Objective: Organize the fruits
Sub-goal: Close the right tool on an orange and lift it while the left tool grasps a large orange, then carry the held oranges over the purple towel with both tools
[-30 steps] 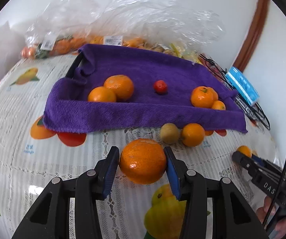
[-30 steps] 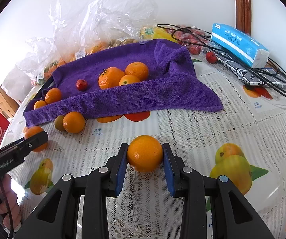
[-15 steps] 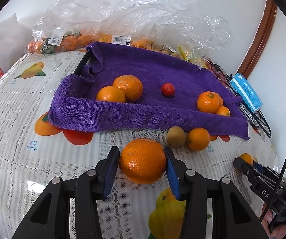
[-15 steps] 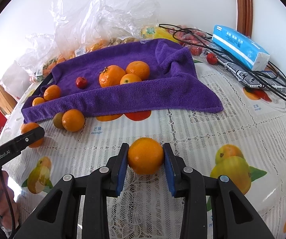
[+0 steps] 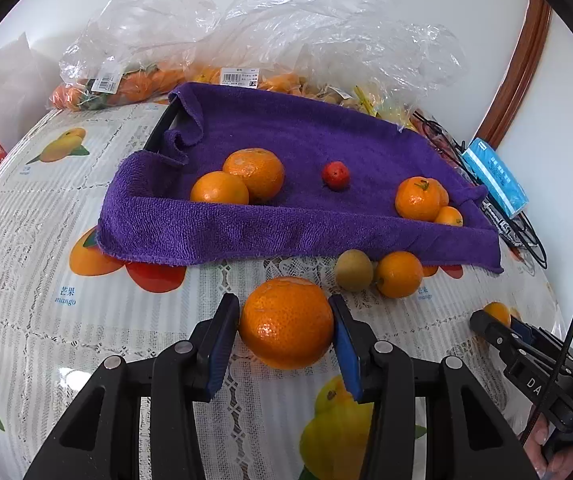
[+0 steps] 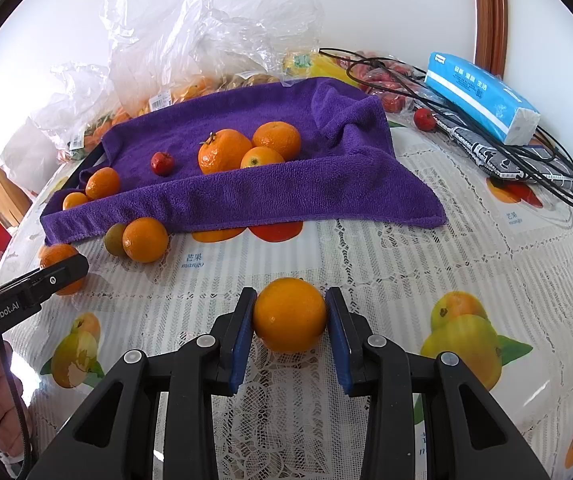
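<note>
Nothing much has changed in the last moment: the left claw (image 5: 286,330) still squeezes a big orange (image 5: 286,322) and the right claw (image 6: 289,322) a smaller orange (image 6: 289,314), both low over the surface (image 6: 406,264), not yet on the purple towel (image 5: 286,136).

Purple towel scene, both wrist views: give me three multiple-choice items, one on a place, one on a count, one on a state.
1. Where is the small red fruit?
A. on the purple towel
B. on the tablecloth
C. in the left gripper

2. How many orange fruits lie on the towel in the right wrist view?
A. two
B. five
C. eight

3. What is the right gripper doing?
A. standing open, empty
B. shut on an orange
C. gripping the towel

Answers:
1 A, it sits on the towel between the orange groups.
2 B, three together, two at the left end.
3 B, both fingers press its sides.
</note>
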`<state>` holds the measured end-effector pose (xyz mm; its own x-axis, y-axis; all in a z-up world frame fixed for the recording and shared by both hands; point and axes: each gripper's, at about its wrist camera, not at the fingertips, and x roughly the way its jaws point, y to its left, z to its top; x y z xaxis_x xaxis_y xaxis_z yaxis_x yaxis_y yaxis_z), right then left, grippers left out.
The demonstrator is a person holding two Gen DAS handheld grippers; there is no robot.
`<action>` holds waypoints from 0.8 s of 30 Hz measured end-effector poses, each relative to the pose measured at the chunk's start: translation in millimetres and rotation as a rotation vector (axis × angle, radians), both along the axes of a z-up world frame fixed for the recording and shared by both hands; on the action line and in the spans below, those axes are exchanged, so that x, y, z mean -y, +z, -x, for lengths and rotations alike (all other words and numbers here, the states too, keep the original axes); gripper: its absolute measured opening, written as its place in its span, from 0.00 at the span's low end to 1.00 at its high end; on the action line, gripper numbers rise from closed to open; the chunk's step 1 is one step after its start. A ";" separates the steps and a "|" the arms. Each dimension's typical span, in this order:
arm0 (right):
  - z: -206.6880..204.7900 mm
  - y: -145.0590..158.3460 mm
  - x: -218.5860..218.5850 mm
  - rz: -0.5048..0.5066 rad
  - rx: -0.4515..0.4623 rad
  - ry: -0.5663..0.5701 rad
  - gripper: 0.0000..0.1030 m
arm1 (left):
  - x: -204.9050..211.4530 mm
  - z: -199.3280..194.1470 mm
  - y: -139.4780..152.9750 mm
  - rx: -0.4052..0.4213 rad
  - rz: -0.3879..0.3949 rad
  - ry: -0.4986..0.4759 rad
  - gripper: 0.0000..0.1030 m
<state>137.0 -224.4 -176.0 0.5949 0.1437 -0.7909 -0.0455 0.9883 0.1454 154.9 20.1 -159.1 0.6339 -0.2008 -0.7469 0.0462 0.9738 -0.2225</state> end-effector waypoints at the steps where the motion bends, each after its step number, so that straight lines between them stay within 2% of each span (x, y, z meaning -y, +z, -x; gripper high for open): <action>1: 0.0 0.1 0.2 -0.001 0.000 0.000 0.35 | 0.0 -0.1 0.0 0.000 0.002 0.000 0.42; 12: 0.3 0.5 -0.2 -0.011 0.000 -0.003 0.35 | -0.9 0.0 0.0 0.000 0.018 0.003 0.42; 16: 0.6 0.7 1.0 -0.024 -0.001 -0.006 0.35 | -6.9 2.0 2.7 0.007 0.068 0.001 0.42; 24: 0.9 0.8 3.6 -0.047 0.001 -0.011 0.33 | -10.3 7.5 9.4 0.044 0.089 0.009 0.42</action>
<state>136.2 -228.0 -175.2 0.5971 0.1744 -0.7830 -0.0351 0.9808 0.1917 147.4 30.3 -149.7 0.6675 -0.2596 -0.6979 0.0493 0.9506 -0.3065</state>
